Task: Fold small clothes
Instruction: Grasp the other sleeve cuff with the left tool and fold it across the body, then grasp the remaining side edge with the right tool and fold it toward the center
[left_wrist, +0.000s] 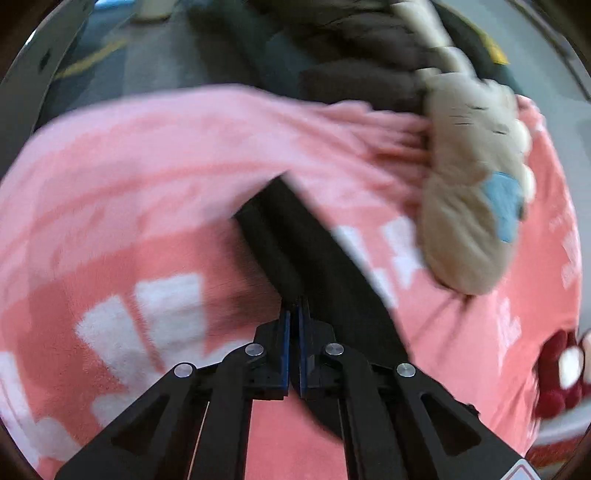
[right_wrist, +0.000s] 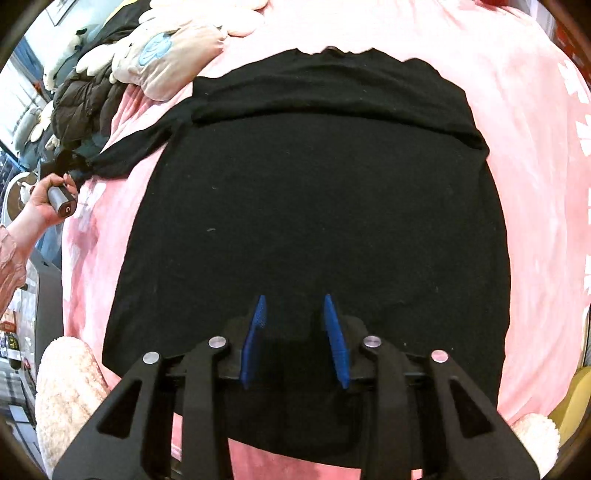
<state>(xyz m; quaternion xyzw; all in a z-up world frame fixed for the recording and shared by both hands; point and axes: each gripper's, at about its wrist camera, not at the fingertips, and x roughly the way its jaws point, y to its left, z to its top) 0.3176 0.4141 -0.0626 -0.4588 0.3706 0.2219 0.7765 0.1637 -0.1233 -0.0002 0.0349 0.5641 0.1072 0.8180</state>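
Jaws of left gripper (left_wrist: 294, 314) pinched on a sleeve of the black garment (right_wrist: 314, 206), sleeve end blurred, right gripper (right_wrist: 295, 306) spread above the garment, garment laid on pink blanket (right_wrist: 535, 184), lower hem hidden by gripper.

Left wrist view: heavy motion blur across the pink blanket (left_wrist: 155, 177) and beige plush toy (left_wrist: 476, 206); only the gripper fingers (left_wrist: 286, 354) near the lens stay sharp. Right wrist view: crisp, evenly and brightly lit, soft daylight entering at the upper left. The black garment (right_wrist: 317, 206) reads as flat dark mass, little fold detail. Both views: strong fisheye curvature, dark vignetted corners.
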